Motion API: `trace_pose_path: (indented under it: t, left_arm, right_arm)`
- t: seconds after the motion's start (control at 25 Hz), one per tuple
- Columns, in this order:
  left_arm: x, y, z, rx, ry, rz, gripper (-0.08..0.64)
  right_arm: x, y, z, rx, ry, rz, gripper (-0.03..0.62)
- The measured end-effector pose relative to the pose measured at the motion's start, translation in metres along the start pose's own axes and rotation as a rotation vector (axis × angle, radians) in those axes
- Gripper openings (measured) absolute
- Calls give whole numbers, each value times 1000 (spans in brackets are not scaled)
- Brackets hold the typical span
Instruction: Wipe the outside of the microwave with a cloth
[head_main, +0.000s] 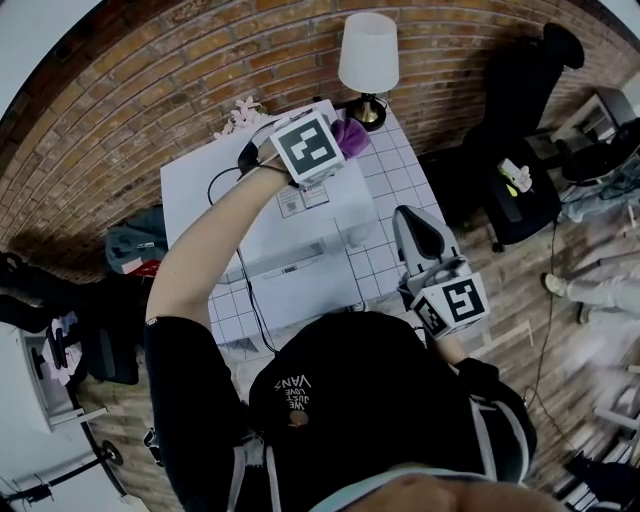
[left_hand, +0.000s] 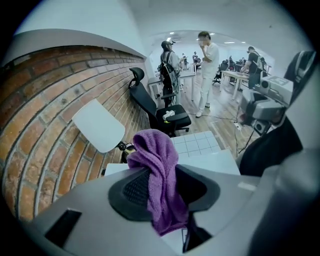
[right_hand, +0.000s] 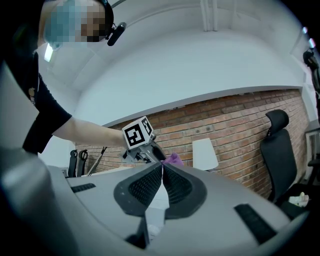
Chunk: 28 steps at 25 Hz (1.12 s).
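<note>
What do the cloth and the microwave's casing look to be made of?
Cloth: purple with a fuzzy, looped pile. It hangs limp from the left gripper, so it is likely microfibre or terry.
Microwave: smooth, flat white casing with a dull sheen. It could be painted metal or plastic; the views cannot settle which.

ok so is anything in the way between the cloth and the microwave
Nothing visible does. The left gripper has its jaws clamped on the purple cloth right over the microwave top. The lamp stands beyond that corner, not in between.
</note>
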<state>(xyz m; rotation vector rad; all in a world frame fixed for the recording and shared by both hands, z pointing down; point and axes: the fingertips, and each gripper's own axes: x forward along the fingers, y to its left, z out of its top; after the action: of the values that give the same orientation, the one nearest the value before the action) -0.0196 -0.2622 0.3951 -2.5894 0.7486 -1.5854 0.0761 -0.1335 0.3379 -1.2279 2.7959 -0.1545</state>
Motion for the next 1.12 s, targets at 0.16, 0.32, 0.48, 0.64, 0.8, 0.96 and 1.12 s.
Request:
trace_pose_path:
  t: [0.16,0.32,0.48,0.64,0.8,0.96,1.12]
  left_arm:
    - [11,-11,-6,-12,58,-54,146]
    - [12,-18,-4,-27,27,-88,146]
    - [-1,-13,-28,-43,78,-52,146]
    - [-17,-12,-58,-82,109,-30,146]
    - [-36,-19,-89,-135,118,-30,146]
    - [-58,-18,-130,-198,145,0,146]
    - [-80,-19,-171,-256,163,30,146]
  right_arm:
    - [-1,-5,4,7,-28,1,6]
    - [-4,-7,-1,9,3,-10,6]
    - [-1,2,-2,10,6,6,6]
    - [5,19,-4,3,7,37,6]
    - [10,41,-5,-2,10,74,6]
    - [17,64,-5,-7,13,108,6]
    - [23,88,-8,-8,18,139,6]
